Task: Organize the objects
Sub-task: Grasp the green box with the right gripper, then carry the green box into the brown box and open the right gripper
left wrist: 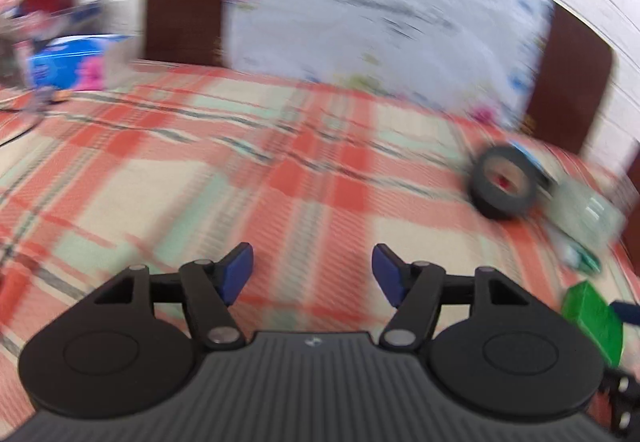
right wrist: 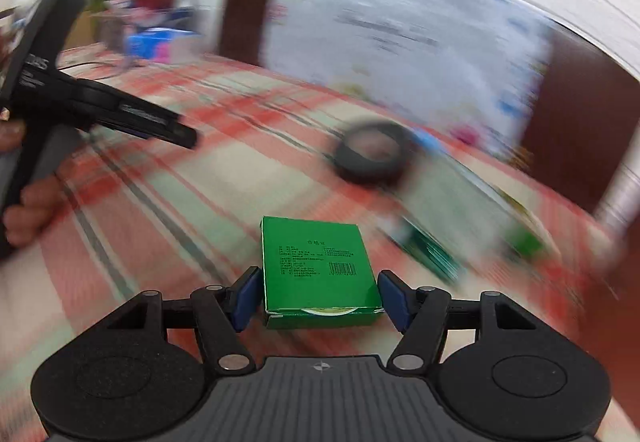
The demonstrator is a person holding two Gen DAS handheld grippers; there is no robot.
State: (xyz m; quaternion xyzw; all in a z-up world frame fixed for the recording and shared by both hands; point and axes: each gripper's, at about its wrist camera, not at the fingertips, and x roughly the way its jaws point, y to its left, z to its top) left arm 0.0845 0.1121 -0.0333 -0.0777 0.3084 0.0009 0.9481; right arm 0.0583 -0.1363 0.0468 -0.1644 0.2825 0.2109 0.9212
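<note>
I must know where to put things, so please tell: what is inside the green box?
Only a pale round edge shows at the open near end of the green box, held in the right claw. The rest is covered by the box walls.

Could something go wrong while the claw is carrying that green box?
Maybe. The right claw holds the flat green cardboard box only at its near end, so it might tip or slip out. The pictures are blurred, which suggests fast movement, and the box could bump the black tape roll ahead on the plaid cloth. The left claw is open and empty.
</note>
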